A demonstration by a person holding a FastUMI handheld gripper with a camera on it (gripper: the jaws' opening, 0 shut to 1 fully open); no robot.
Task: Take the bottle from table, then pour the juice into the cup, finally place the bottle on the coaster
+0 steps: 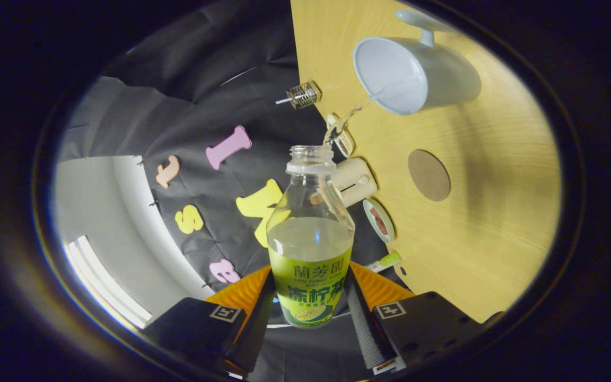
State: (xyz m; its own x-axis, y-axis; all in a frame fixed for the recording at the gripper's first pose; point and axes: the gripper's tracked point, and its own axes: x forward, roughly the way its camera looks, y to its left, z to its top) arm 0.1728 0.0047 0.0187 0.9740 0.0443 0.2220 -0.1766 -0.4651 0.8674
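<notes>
My gripper [310, 297] is shut on a clear plastic bottle [310, 233] with a green and yellow label. The bottle has no cap and is about half full of pale juice. The view is rolled, so the wooden table [475, 233] stands sideways beyond the bottle. A white cup [417, 71] with a handle sits on the table beyond the bottle's mouth, its opening facing me and apart from the bottle. A round brown coaster [429, 175] lies on the table, nearer to the fingers than the cup.
Along the table's edge, just past the bottle's neck, sit a cream cylinder [356, 180], a small tagged item [341, 139], a roll of tape [380, 220] and a green stick [387, 261]. A small wire-mesh piece [303, 95] lies at the table's far corner.
</notes>
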